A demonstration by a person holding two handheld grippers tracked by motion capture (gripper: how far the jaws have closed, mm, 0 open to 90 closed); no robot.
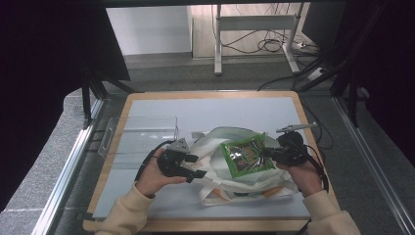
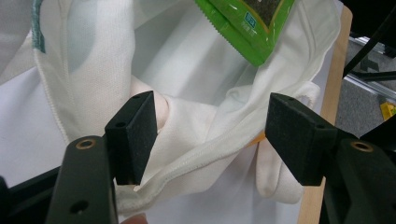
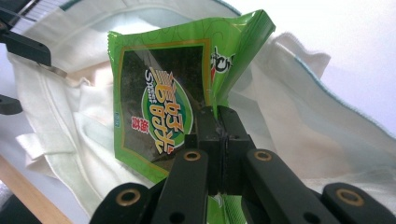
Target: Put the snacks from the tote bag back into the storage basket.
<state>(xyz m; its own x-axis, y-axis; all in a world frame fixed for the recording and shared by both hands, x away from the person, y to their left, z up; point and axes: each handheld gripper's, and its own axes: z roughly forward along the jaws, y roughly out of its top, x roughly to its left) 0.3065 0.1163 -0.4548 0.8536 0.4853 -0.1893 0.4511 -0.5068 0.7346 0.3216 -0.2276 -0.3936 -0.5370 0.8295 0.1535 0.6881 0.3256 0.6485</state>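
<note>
Both tongs work at a white cloth bag (image 1: 244, 183) lying on the white-topped counter (image 1: 161, 110). In the high view, the right tongs (image 1: 268, 155) pinch the edge of a green snack packet (image 1: 246, 155), their jaws pressed together on it. The packet sits tilted over the open mouth of the bag, held clear of the cloth beneath it. The right gripper view shows the two black jaws meeting on the packet's (image 3: 168, 107) crimped side seam, with the printed front of the packet facing the camera and the pale bag (image 3: 317, 135) behind.

The left tongs (image 1: 201, 173) are at the bag's left side, jaws spread wide. In the left gripper view, a folded rim of the bag (image 2: 205, 154) runs between the two black pads; the cloth lies against the left pad, and the right pad stands apart from it. The green packet's (image 2: 247, 28) corner hangs at the top of that view, above the bag's opening.

A clear plastic bin (image 1: 142, 139) stands on the counter just beyond the left hand (image 1: 154, 178). The right hand (image 1: 306, 178) rests near the counter's right edge.
</note>
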